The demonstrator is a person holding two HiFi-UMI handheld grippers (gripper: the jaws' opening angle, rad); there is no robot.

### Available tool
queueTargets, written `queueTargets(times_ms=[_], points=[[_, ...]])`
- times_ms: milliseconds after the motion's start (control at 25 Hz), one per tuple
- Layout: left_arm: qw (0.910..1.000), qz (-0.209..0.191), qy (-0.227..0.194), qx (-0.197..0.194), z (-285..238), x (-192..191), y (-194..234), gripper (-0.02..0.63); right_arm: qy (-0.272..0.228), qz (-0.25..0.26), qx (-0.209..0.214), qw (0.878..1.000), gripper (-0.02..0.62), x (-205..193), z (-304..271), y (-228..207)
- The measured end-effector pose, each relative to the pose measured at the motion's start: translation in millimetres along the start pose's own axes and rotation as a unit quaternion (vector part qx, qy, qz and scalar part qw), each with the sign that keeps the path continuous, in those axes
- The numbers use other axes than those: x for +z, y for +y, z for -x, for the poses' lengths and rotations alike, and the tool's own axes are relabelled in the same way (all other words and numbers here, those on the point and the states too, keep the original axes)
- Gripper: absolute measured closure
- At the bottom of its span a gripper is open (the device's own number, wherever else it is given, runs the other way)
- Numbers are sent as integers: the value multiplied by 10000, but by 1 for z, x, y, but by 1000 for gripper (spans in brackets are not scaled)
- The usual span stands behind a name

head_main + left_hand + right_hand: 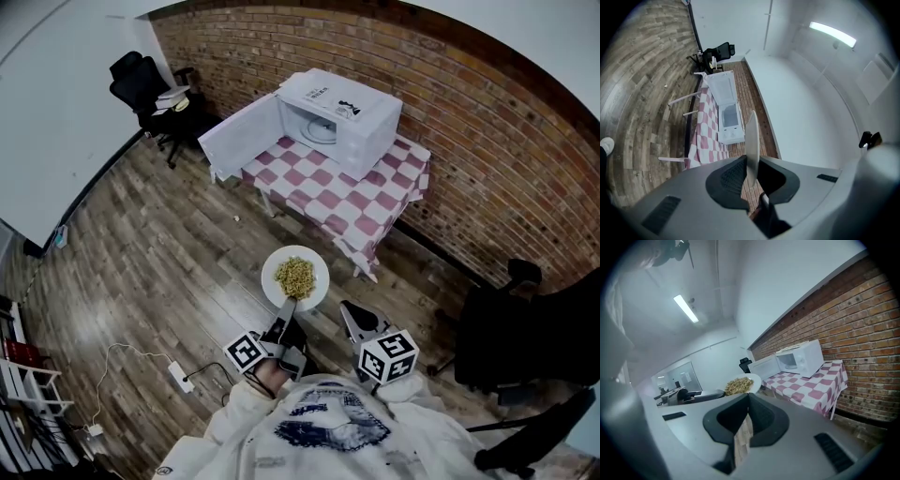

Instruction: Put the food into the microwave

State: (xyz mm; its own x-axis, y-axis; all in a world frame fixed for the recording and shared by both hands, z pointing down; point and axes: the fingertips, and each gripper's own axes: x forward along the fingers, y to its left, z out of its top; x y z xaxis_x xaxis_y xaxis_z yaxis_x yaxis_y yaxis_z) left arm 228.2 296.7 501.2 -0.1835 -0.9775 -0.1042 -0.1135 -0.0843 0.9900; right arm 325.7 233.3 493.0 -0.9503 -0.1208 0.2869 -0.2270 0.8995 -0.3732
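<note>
Counting first: one plate (320,281), one heap of food (295,275), one microwave (342,117); the plate is white and round, the food yellowish-green and crumbly at its middle; the left tool (286,305) pinches the plate's rim at 6 o'clock, above the floor (169,244); the microwave, door (239,136) open, stands on the checkered counter (352,206) toward 12 o'clock; the right tool (348,309) is closed, holding nothing.

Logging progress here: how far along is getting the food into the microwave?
Done: the microwave on the checkered table has its door open. In hand: the left tool is clamped on the rim of the plate of food, held over the floor, short of the table. The right tool is shut and empty. Left: carry the plate over and set it inside.
</note>
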Motion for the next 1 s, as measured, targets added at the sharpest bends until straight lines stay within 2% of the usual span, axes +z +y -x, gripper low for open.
queueTargets(times_ms=[280,560,1000], points=[[10000,-38,-63,3,-25,75,9,545,-69,88,-14,9999,581,26,-68,10],[10000,44,44,69,-40,131,24,545,1,2,-191,9998,581,35,-118,18],[9994,278,175,51,-49,181,41,545,13,58,-362,9993,580,43,-174,35]])
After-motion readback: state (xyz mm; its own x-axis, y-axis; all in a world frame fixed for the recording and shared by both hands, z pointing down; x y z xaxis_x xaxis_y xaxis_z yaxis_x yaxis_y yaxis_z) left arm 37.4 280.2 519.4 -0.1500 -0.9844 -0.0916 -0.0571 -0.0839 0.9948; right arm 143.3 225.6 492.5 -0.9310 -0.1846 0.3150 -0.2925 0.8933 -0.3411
